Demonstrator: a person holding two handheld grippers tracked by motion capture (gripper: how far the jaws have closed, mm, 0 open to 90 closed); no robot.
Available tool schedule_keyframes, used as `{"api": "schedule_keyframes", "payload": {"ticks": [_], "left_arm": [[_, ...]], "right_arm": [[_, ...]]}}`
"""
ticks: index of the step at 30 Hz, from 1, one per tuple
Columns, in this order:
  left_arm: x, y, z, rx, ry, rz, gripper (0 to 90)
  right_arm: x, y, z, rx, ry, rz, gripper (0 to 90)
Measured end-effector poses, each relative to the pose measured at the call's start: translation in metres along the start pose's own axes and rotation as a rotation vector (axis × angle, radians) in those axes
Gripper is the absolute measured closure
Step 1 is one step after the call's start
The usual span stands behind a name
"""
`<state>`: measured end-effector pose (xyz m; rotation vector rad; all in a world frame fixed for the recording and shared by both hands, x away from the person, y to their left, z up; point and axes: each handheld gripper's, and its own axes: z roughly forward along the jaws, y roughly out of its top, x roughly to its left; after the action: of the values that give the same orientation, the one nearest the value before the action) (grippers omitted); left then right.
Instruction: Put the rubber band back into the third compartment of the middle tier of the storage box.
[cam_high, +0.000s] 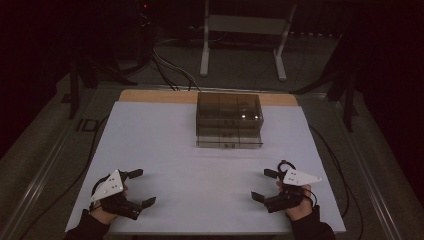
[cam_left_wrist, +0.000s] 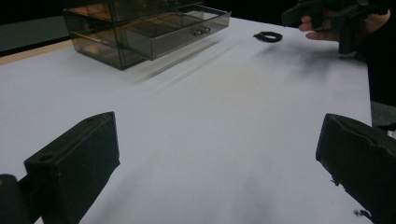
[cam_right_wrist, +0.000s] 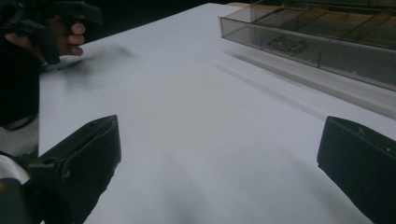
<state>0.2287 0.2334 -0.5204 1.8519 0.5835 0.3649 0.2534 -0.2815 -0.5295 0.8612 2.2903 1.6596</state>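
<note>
- Looking down from the high view: lay a white sheet (cam_high: 165, 150) over a wooden table (cam_high: 150, 96), under dim light, with dark floor, cables and a pale metal stand (cam_high: 245, 30) beyond.
- Stood at the far middle of the sheet a smoky clear drawer box (cam_high: 229, 120), lowest drawer pulled slightly forward.
- Hovered low at the near left corner the left gripper (cam_high: 140, 187), jaws spread wide with nothing between.
- Hovered at the near right the right gripper (cam_high: 264, 185), jaws likewise spread and empty; lay just beside it, on the far side, a small dark ring, a hair tie (cam_high: 286, 164), partly covered by the grey plate.
- Seen from the left gripper view: rose two black jaws far apart over bare sheet; sat the drawer box (cam_left_wrist: 140, 32) at upper left, cut off by the top edge, a small metal pull on the open drawer.
- Rested the hair tie (cam_left_wrist: 268, 36) flat on the sheet near the right gripper (cam_left_wrist: 327, 18), blurred and cropped at the top.
- Seen from the right gripper view: stood its own jaws wide apart, empty; showed the drawer box (cam_right_wrist: 322, 42) at upper right, cropped, with a small indistinct object inside the drawer.
- Appeared the left gripper (cam_right_wrist: 70, 11) at upper left, dark, smeared, hard to read.
</note>
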Motion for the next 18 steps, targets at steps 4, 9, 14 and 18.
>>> {"api": "schedule_keyframes", "payload": {"ticks": [4, 9, 14, 18], "left_arm": [[0.0011, -0.0002, 0.0002, 0.000, -0.007, -0.009, 0.3], [0.0009, 0.0012, 0.0011, 0.002, -0.016, -0.012, 0.2], [0.0006, 0.0014, -0.0006, 0.003, -0.004, -0.016, 0.2], [-0.0004, 0.0014, -0.0020, 0.004, 0.001, -0.012, 0.2]], "right_arm": [[-0.0009, -0.0007, 0.0029, 0.020, 0.012, 0.004, 0.0], [-0.0048, -0.0007, 0.0021, 0.024, 0.029, 0.026, 0.0], [-0.0039, -0.0017, 0.0031, 0.059, 0.022, 0.009, 0.0], [0.0002, -0.0012, 0.0051, 0.078, 0.027, -0.015, 0.0]]}}
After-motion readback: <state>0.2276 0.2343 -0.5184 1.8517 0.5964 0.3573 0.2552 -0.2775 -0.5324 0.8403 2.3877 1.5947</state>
